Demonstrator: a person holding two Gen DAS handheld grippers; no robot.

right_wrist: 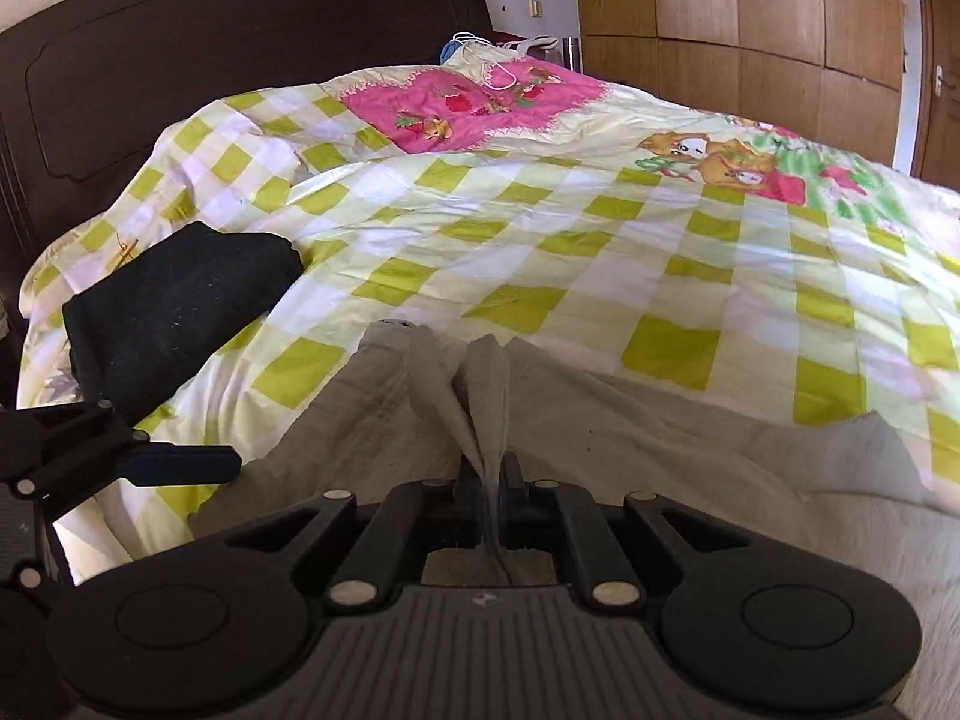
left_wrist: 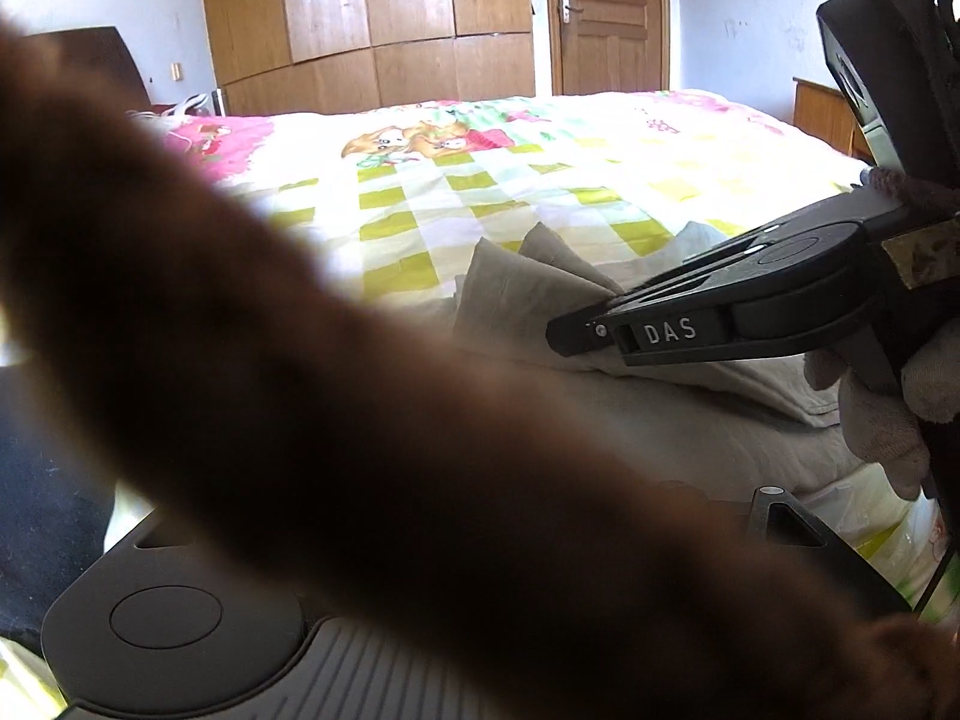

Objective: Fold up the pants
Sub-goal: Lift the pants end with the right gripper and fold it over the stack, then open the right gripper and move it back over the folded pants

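A bed (right_wrist: 540,228) fills both views, covered by a quilt checked in yellow-green and white with pink cartoon panels, and backed by a dark headboard (right_wrist: 180,60). Behind it stand a wooden wardrobe (left_wrist: 372,18) and a wooden door (left_wrist: 606,12).

The pale grey pants (right_wrist: 690,450) lie spread on the near part of the quilt. A folded black garment (right_wrist: 174,306) lies apart from them, toward the headboard.

In the left wrist view a blurred brown shape (left_wrist: 300,390), very close to the lens, crosses the picture and hides most of the left gripper (right_wrist: 180,465); in the right wrist view it shows only from the side at the left edge, just beside the pants' edge, and I cannot tell how its jaws stand.

The right gripper (right_wrist: 483,474) is clenched on a bunched ridge of the pants, the fabric rising in two folds straight out from between its jaws. A gloved hand (left_wrist: 888,414) holds it.
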